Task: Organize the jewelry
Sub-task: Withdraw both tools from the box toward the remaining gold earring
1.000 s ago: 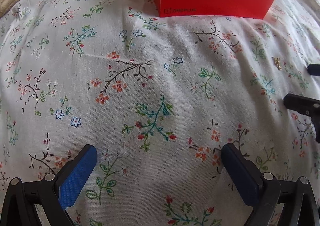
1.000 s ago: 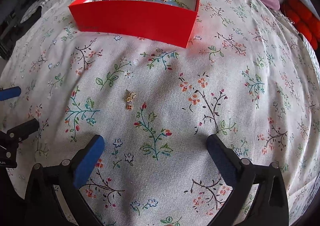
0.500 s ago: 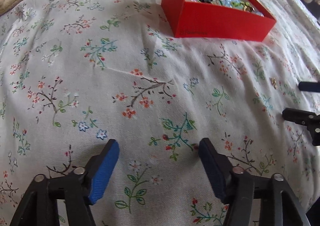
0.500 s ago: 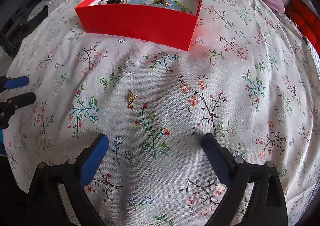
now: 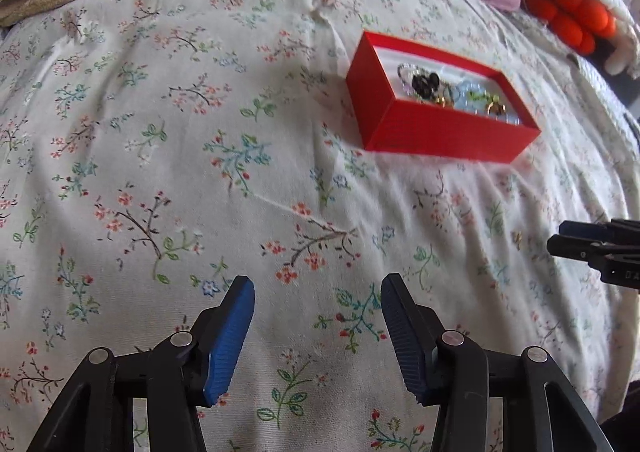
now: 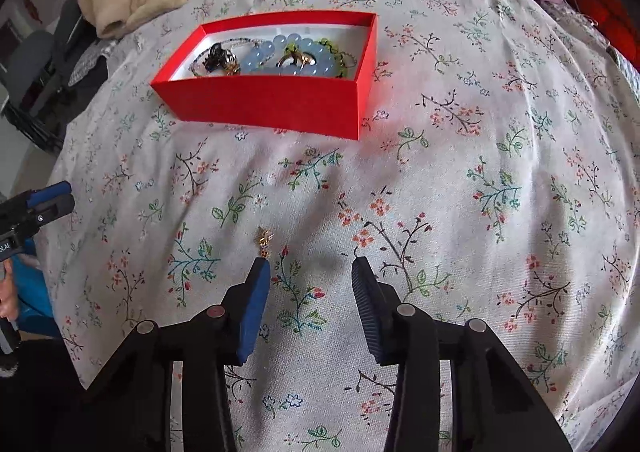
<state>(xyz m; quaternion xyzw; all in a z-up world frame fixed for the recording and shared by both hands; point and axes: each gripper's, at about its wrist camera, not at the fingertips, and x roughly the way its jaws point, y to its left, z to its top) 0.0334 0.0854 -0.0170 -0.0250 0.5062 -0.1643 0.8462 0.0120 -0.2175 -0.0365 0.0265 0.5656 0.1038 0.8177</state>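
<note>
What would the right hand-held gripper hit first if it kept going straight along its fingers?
Probably bare floral bedsheet. The right hand-held gripper has been closing, with nothing between its jaws. The gold pendant lies just beyond its left fingertip, likely off the line. Depth is uncertain.

left hand-held gripper (image 5: 318, 326): closing, empty | red box (image 5: 440, 131): jewelry inside

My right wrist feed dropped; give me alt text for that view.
The right gripper, open and empty, hangs over a flowered bedsheet, a small gold earring just beyond its left finger. Farther off sits a red box of jewelry.
</note>
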